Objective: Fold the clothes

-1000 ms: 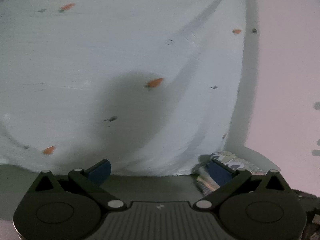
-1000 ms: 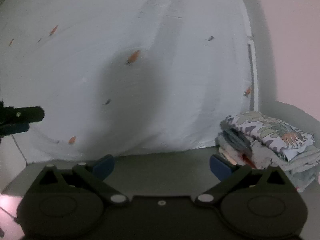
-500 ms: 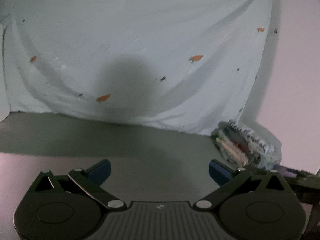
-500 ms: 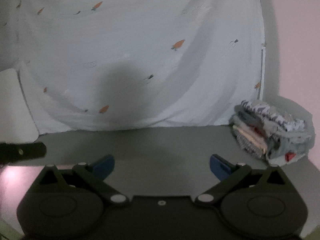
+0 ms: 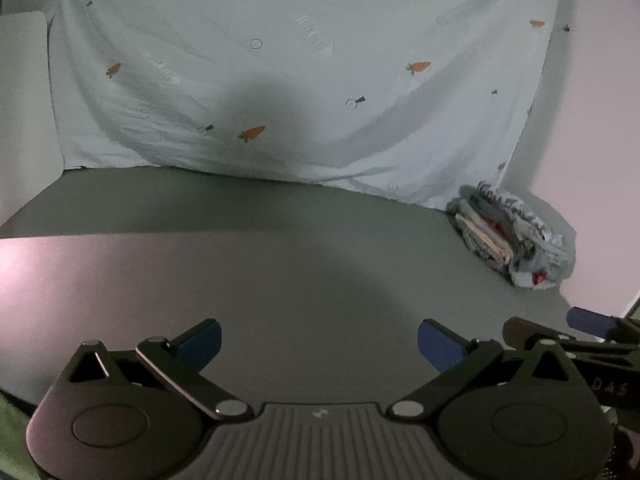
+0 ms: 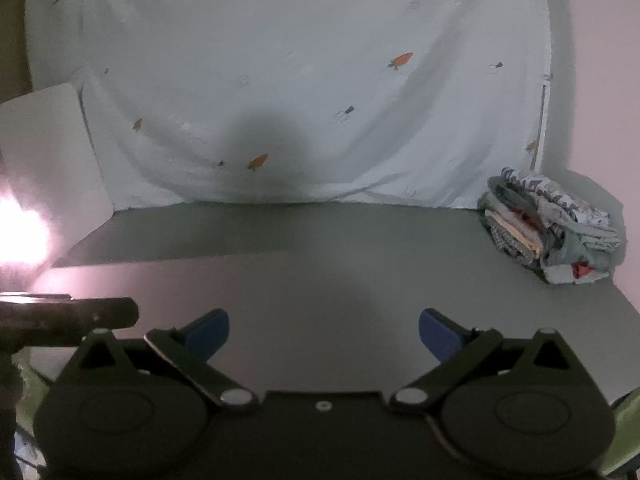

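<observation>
A stack of folded clothes [image 6: 548, 228] sits at the desk's [image 6: 320, 272] far right corner. Both the left gripper [image 5: 319, 344] and right gripper [image 6: 324, 332] gape wide and empty. No unfolded garment shows, so folding looks mostly finished.

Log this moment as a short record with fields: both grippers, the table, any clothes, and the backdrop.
left gripper: open, empty, above the table
right gripper: open, empty, above the table
table: grey, bare in front of both grippers
stack of folded clothes: far right corner of the table, against the sheet, patterned piece on top
sheet: white with small carrot print, hanging behind the table
garment being folded: none in view
</observation>
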Available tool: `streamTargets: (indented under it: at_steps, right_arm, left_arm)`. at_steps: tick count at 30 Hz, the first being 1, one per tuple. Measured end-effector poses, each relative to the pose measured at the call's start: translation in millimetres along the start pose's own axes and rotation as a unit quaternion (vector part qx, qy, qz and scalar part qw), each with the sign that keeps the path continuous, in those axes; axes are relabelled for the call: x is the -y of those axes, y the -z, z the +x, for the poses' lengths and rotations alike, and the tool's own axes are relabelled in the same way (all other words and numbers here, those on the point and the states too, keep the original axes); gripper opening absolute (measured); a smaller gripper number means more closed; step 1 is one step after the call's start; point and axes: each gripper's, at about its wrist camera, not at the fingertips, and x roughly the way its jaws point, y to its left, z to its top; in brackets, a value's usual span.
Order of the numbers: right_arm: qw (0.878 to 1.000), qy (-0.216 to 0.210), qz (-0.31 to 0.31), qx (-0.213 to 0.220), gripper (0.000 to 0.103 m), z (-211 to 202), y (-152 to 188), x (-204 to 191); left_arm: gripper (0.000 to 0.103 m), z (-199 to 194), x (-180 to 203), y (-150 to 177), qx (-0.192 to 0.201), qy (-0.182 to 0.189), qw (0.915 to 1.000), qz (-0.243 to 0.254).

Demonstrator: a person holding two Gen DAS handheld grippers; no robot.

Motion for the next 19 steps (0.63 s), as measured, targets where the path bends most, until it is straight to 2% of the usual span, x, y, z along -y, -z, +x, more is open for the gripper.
streamTargets:
  at_steps: [8,19]
  right_arm:
    - [1.0,0.006,-0.002,-0.005,0.103,-22,20,-9]
    - [0.999,0.028,-0.013,0.01,0.103,-32,24,-12]
  left_arm:
    - [0.103,-19,-3,9,0.008,0.001,1.0,0.005]
    - [0.103,-21,4,9,0.014,0.011,0.9997,0.019]
